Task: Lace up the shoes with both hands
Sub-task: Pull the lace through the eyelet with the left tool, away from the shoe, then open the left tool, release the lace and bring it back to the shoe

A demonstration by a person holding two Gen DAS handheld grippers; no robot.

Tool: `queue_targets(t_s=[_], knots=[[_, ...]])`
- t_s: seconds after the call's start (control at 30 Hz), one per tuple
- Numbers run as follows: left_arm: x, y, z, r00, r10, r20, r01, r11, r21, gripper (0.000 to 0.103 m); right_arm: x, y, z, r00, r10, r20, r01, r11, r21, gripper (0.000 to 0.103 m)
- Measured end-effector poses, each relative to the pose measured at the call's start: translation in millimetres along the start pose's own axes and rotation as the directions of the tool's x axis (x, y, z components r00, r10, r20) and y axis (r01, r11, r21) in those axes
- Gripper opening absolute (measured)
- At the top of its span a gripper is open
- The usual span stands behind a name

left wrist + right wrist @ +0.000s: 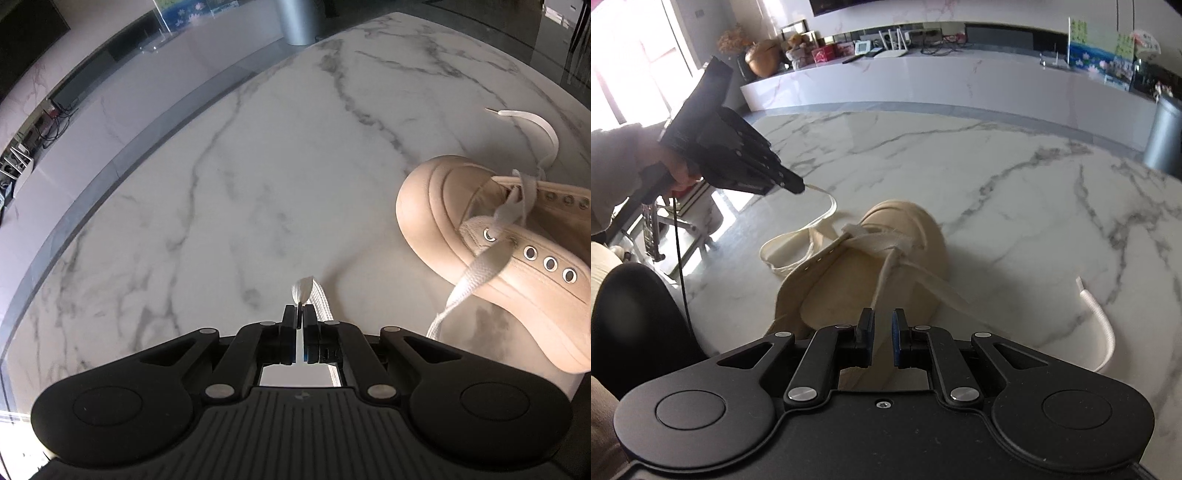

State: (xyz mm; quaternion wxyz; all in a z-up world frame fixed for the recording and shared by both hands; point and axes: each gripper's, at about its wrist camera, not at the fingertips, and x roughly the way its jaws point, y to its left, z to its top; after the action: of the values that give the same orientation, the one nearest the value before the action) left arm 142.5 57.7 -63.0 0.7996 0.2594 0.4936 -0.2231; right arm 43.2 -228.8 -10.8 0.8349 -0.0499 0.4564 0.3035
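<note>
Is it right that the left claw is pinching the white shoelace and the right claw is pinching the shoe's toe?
Not quite. The left claw is pinching the white shoelace, but the right claw pinches nothing. The right wrist view shows its jaws slightly apart with an empty gap, hovering over the heel end of the beige shoe; the toe points away from it.
</note>
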Motion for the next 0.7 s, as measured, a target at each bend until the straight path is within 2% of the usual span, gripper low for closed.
queue_targets(t_s=[0.13, 0.2, 0.23, 0.4, 0.7], knots=[[10, 2, -1, 1.000, -0.018, 0.001, 0.018, 0.999, -0.029, 0.003, 8, -17, 3, 0.997, -0.074, -0.027, 0.073, 0.997, -0.024, 0.010], [15, 3, -1, 1.000, -0.023, 0.000, 0.023, 0.999, -0.041, 0.006, 15, -27, 4, 0.993, -0.112, -0.045, 0.111, 0.994, -0.019, 0.010], [17, 4, -2, 1.000, -0.025, 0.000, 0.025, 0.998, -0.049, 0.009, 17, -32, 4, 0.991, -0.123, -0.052, 0.122, 0.992, -0.013, 0.010], [18, 12, -6, 0.999, -0.006, 0.039, 0.011, 0.993, -0.117, 0.039, 29, -48, 7, 0.983, -0.165, -0.080, 0.164, 0.986, -0.021, 0.010], [3, 13, -15, 0.992, 0.045, 0.114, -0.021, 0.978, -0.208, 0.049, 48, -83, 11, 0.967, -0.234, -0.096, 0.231, 0.972, -0.040, 0.011]])
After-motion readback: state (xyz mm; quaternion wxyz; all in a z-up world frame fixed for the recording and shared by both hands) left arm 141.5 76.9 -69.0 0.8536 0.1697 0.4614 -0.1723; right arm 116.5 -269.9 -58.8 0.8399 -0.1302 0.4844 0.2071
